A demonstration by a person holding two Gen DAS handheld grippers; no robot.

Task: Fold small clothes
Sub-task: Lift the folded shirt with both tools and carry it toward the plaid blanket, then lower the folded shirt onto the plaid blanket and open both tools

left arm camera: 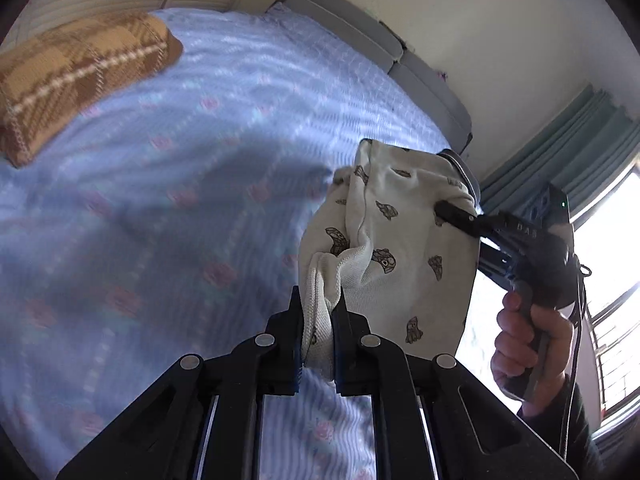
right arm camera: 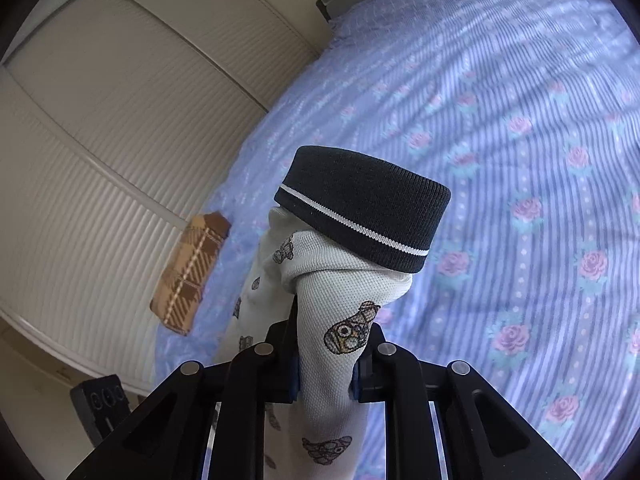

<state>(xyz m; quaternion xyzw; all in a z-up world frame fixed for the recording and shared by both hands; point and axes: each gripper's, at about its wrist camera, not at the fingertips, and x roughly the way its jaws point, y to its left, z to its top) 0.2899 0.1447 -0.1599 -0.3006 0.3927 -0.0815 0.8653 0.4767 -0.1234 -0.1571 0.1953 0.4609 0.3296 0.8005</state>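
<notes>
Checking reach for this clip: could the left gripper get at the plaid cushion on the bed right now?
Probably not: the left gripper is shut on the white garment, though bare bedspread lies before the cushion.

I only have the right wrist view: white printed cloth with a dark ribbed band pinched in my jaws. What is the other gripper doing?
Observer: The left gripper is shut on a bunched white hem of the same white printed garment.
Operator: Is the cloth off the bed?
Observer: In the left view it hangs between both grippers above the blue floral bedsheet.
Operator: Anything beyond my right gripper?
Observer: A window with teal curtains behind the hand.
</notes>
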